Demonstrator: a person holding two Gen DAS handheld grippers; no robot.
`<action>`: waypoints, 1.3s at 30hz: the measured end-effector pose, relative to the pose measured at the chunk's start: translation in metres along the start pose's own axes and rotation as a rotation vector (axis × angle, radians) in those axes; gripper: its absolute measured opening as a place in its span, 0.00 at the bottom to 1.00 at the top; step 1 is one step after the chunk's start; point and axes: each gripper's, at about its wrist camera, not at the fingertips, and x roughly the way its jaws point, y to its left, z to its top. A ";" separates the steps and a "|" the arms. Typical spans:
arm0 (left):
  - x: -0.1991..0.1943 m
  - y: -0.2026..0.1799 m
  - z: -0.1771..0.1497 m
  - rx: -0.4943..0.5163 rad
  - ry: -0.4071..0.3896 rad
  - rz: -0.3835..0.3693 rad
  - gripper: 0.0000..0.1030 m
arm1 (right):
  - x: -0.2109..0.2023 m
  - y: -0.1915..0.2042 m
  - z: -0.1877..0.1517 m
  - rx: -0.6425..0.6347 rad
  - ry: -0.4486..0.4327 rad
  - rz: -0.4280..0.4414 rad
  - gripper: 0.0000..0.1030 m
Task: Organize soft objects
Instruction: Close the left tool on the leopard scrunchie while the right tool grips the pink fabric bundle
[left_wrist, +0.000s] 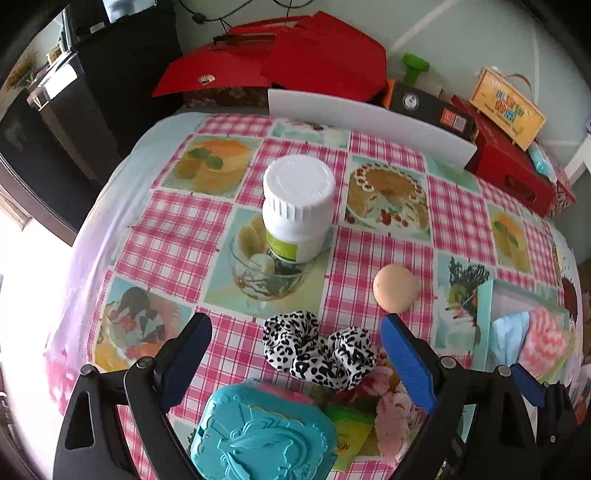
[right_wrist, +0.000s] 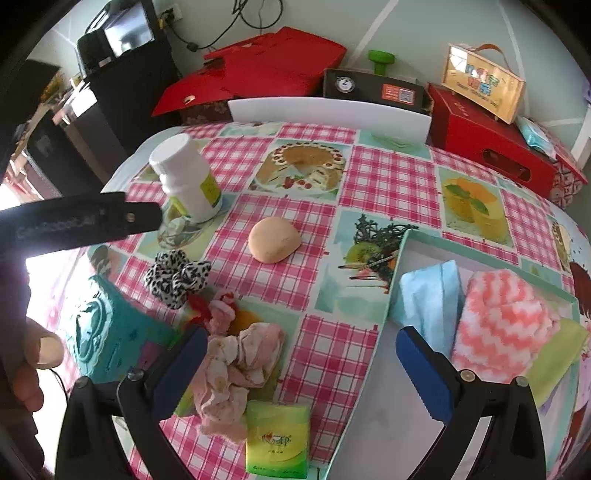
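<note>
A black-and-white leopard scrunchie (left_wrist: 319, 350) (right_wrist: 177, 281) lies on the checked tablecloth, between and just ahead of my left gripper's (left_wrist: 297, 328) blue fingers, which stand open and apart from it. A crumpled pink cloth (right_wrist: 236, 365) (left_wrist: 391, 417) lies by the left finger of my right gripper (right_wrist: 301, 345), also open and empty. A pale peach soft bun (right_wrist: 274, 240) (left_wrist: 396, 288) sits mid-table. The teal-rimmed box (right_wrist: 406, 251) at the right holds a light blue cloth (right_wrist: 430, 299) and a pink-white zigzag towel (right_wrist: 506, 321).
A white pill bottle (left_wrist: 299, 206) (right_wrist: 188, 177) stands upright behind the scrunchie. A turquoise embossed case (left_wrist: 266, 435) (right_wrist: 107, 332) and a green tissue pack (right_wrist: 277, 439) lie near the front edge. Red boxes (right_wrist: 484, 147) and a white board (left_wrist: 369, 122) line the far side. A hand (right_wrist: 33, 354) shows at the left.
</note>
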 end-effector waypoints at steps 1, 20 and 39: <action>0.001 0.000 -0.001 -0.001 0.009 -0.005 0.90 | 0.001 0.001 0.000 -0.005 0.005 0.008 1.00; 0.018 -0.006 -0.001 0.004 0.089 -0.052 0.90 | 0.045 0.026 -0.019 -0.089 0.170 0.097 1.00; 0.039 -0.034 -0.007 0.101 0.150 -0.048 0.90 | 0.055 0.004 -0.015 -0.020 0.199 0.152 0.81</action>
